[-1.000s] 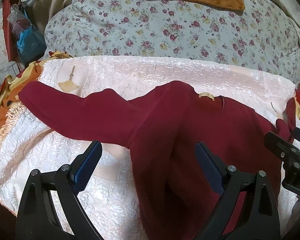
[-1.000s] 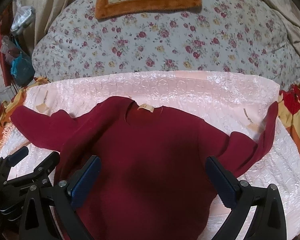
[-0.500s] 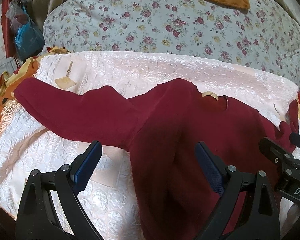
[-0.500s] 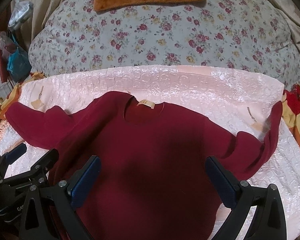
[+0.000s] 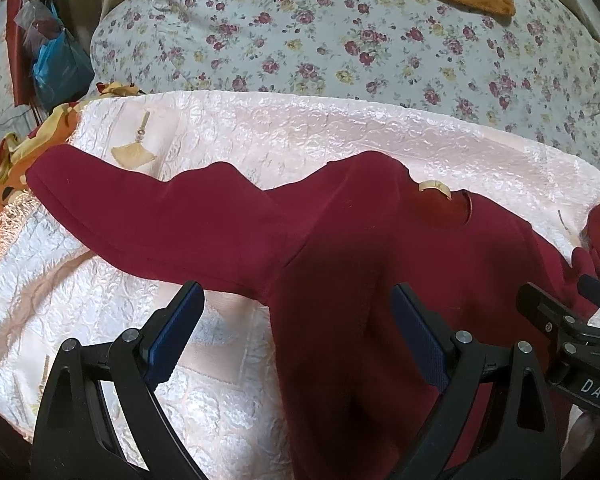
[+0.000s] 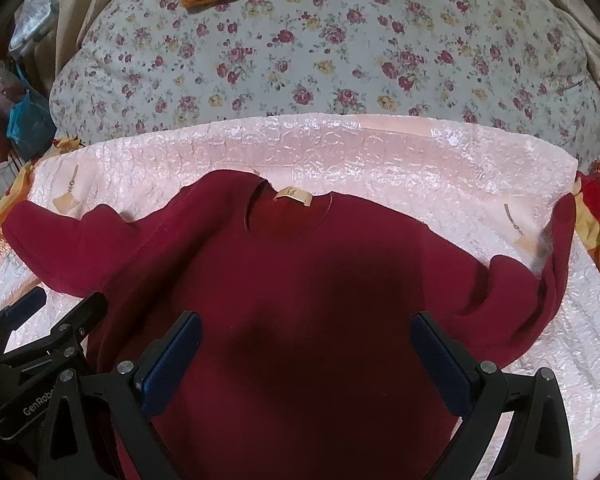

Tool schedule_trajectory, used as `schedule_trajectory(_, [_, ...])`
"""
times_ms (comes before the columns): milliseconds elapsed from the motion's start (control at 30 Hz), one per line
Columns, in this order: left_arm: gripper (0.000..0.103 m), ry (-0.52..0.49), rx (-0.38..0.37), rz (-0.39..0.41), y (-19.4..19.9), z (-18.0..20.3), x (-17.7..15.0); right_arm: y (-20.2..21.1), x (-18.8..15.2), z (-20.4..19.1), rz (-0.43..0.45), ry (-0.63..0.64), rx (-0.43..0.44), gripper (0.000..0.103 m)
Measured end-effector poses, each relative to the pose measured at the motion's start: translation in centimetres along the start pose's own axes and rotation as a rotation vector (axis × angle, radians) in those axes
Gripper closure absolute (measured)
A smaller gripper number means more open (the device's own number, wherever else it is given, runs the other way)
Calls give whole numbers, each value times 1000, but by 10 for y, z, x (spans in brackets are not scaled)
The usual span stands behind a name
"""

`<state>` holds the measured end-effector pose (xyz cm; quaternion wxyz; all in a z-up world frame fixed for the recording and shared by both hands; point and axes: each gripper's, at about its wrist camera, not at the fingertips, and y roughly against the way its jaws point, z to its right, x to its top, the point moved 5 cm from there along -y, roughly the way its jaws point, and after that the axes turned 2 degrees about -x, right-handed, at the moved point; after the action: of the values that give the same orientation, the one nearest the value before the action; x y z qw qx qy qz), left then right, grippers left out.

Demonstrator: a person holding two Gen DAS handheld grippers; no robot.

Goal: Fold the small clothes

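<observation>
A: Sweater? 
B: Dark red sweater is spread flat on pink quilt, sleeves out, tan label at collar.
A: Tools? 
B: Left tool and right tool are held wide above sweater, nothing gripped.

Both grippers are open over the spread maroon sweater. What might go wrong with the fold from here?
1. The left sleeve lies rumpled, with a hump along its top edge; folding it in as it lies may trap creases.
2. The right sleeve bends upward to the pink quilt's edge, so its cuff may snag or slip off.
3. The left gripper and right gripper hover close together and may collide.
</observation>
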<state>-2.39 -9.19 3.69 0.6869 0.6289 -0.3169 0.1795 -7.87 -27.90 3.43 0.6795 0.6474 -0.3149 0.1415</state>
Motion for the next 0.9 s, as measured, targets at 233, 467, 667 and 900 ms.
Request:
schedule_trajectory(233, [9,6,5,-11,-5,-3,-2,-6,-1,-3,-13,5,2,0])
schedule_trajectory(467, [9,12,17,-16,-10,-7,-3,-11,-2,-3,-23,10,0,0])
schedule_trajectory(667, [9,18,23,-19,-14,-10,-3,-14,-2,-5,-26,14,-2,0])
schedule_trajectory(900, [9,23,26,-25,-17,-12,-3,-19,-2,-10,-36,23,-2,0])
